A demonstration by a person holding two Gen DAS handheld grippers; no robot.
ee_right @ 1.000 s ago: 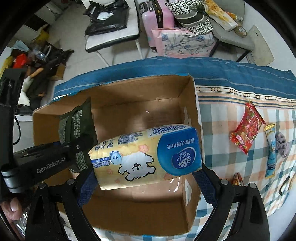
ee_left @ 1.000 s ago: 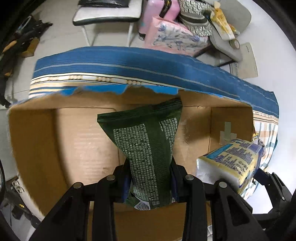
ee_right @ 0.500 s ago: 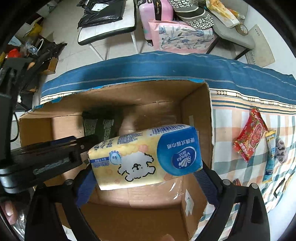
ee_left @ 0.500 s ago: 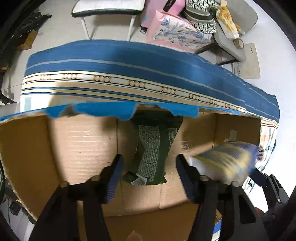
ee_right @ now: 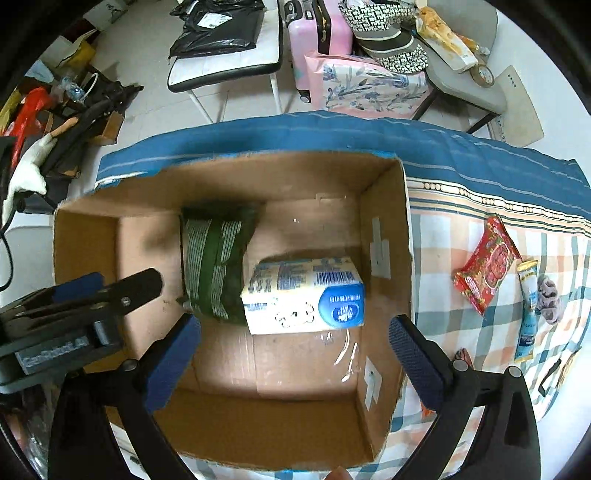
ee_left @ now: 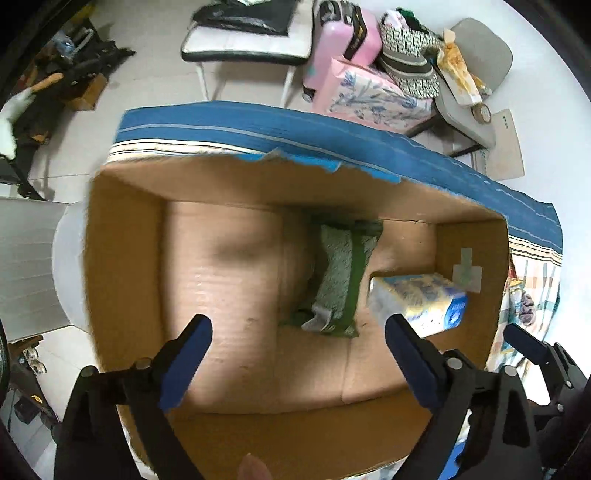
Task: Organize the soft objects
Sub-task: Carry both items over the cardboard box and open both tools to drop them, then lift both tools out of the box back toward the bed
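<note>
An open cardboard box [ee_left: 125,258] [ee_right: 388,221] stands on a plaid, blue-edged cloth. A dark green packet [ee_left: 340,273] [ee_right: 214,266] lies on the box floor against the far wall. A yellow and blue tissue pack [ee_left: 417,299] [ee_right: 303,295] lies beside it on the right, touching it. My left gripper [ee_left: 299,362] is open and empty above the box. My right gripper [ee_right: 295,354] is open and empty above the box, near the tissue pack. The left gripper also shows in the right wrist view [ee_right: 96,295].
On the cloth right of the box lie a red snack packet [ee_right: 487,266], a blue stick packet [ee_right: 528,310] and a small grey soft thing [ee_right: 548,299]. Behind the table stand chairs, a pink suitcase [ee_right: 317,33] and a floral pink bag [ee_right: 369,88].
Both grippers opened. The green packet dropped from the left gripper and the tissue pack from the right gripper; both now lie in the box. Both grippers have pulled up.
</note>
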